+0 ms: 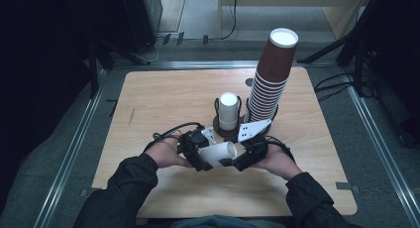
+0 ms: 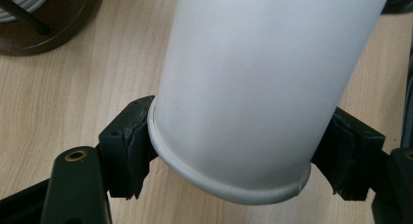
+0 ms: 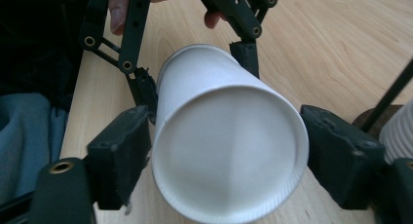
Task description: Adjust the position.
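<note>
Squeezing the white cup at its rim, the left gripper holds it sideways. The right gripper, at 3 o'clock, stands wide around its bottom; touching is unclear.

A light wooden table with rounded corners carries it all. Standing on it, toward the far middle, a dark round stand holds a short white cup stack, and just beside that a tall brown cup stack leans slightly.

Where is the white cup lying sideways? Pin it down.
In the high view the white cup sits near the table's front edge between the left gripper and right gripper.
</note>
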The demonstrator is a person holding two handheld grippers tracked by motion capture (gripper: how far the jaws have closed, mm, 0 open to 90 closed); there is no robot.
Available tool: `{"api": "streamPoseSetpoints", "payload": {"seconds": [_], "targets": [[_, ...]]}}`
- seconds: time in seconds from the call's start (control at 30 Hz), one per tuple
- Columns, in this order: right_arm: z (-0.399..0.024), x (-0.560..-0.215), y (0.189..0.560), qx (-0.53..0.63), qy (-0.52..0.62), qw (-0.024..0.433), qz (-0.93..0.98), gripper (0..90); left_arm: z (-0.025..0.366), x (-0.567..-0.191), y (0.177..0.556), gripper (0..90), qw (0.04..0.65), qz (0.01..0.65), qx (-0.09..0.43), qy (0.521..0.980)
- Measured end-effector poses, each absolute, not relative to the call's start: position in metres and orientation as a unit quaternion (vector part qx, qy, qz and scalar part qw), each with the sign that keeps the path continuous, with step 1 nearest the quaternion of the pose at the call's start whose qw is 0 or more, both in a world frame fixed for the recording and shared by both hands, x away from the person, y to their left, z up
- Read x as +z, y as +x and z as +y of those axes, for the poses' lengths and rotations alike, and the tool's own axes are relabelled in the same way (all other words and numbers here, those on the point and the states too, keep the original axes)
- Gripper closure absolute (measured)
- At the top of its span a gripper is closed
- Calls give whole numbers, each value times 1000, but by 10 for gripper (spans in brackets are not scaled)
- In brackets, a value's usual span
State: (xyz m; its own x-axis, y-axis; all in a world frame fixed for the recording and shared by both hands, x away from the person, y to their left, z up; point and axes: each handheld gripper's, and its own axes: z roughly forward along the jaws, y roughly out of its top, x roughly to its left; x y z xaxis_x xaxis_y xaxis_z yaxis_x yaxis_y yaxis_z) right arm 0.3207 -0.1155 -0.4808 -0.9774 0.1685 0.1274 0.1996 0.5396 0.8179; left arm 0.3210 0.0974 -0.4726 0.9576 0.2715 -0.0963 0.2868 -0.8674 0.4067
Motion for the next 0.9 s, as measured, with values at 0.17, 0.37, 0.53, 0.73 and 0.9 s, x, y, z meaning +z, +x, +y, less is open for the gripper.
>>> {"api": "streamPoseSetpoints", "payload": {"seconds": [0.17,0.37,0.53,0.73,0.9], "targets": [[-117,-480,320,-471,-94,24,-877,322,98,-471,320,211,219,140,-17,965],[-123,-477,323,-483,-98,10,-870,321,100,-466,320,10,249,151,-15,956],[-129,-475,325,-500,-107,10,-859,319,109,-461,323,0,287,158,-21,945],[-135,-471,326,-528,-115,21,-841,319,112,-456,323,0,318,158,-13,935],[-138,-469,326,-554,-118,34,-823,318,115,-454,324,1,353,159,-18,922]]}}
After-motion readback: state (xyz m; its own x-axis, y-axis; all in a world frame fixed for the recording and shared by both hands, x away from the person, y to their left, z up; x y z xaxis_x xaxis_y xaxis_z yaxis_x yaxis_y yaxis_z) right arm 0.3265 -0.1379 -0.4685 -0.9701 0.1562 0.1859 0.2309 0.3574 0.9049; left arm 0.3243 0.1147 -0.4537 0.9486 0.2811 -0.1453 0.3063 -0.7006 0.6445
